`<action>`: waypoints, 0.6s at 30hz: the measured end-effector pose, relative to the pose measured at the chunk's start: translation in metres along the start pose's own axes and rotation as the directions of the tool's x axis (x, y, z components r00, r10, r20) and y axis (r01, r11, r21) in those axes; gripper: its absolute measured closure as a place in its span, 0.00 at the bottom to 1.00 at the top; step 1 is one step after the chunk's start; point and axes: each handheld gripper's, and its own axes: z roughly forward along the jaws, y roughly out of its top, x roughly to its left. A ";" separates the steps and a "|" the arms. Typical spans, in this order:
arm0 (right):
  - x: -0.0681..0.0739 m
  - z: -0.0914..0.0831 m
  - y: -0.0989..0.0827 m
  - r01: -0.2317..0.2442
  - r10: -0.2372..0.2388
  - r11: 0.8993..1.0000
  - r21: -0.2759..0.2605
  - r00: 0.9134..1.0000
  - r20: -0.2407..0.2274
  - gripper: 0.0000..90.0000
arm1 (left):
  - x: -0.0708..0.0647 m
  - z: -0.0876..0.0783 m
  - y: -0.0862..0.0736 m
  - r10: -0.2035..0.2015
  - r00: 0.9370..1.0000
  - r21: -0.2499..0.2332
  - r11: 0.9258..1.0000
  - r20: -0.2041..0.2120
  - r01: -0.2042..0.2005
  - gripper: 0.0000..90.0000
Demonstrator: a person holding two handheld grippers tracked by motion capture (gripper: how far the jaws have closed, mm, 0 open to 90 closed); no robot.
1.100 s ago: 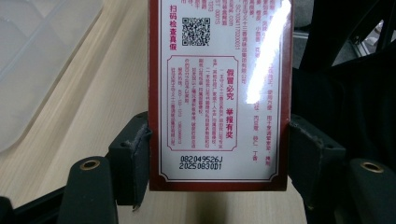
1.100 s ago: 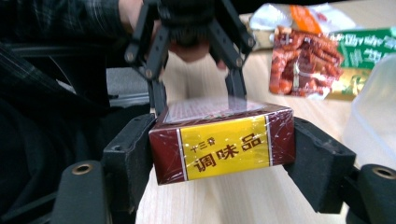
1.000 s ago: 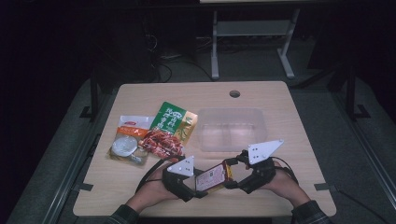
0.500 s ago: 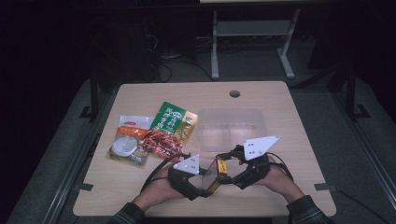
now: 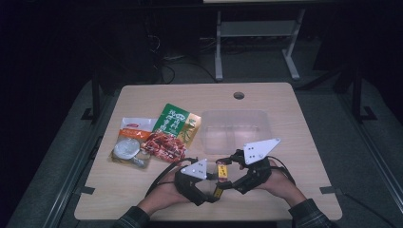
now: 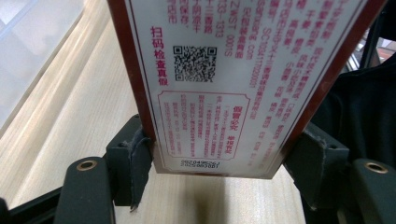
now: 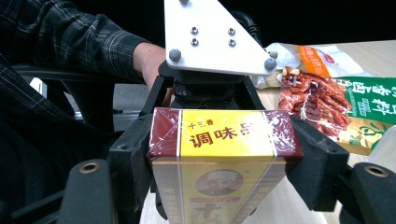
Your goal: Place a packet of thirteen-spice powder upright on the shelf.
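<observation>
A box (image 5: 221, 178) is clamped between both the left gripper (image 5: 209, 194) and right gripper (image 5: 231, 181). It is held above the table (image 5: 294, 142).

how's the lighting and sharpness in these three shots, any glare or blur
High view: surroundings nearly black, only the table lit, slightly soft. Left gripper view: the box close, its fine print blurry. Right gripper view: plastic wrap on the box glints; the snack packets behind look soft.

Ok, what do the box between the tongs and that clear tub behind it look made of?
Seasoning box: likely printed cardboard under glossy plastic wrap, judging by wrinkled shiny film at its corners. Clear tub: probably thin translucent plastic, since the wood table shows through it.
</observation>
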 end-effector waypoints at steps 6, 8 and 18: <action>-0.003 0.002 0.003 0.003 -0.003 1.000 0.004 1.000 -0.006 0.35 | 0.001 -0.002 -0.006 -0.022 0.999 0.027 0.999 -0.036 0.023 0.21; -0.004 0.002 0.004 0.002 -0.002 1.000 0.006 1.000 -0.002 0.35 | 0.002 -0.003 -0.010 -0.022 0.998 0.046 0.999 -0.063 0.025 0.18; -0.008 0.000 0.005 0.001 -0.001 1.000 0.025 1.000 0.012 0.35 | 0.000 -0.021 -0.038 -0.059 0.986 0.103 0.992 -0.157 0.076 0.15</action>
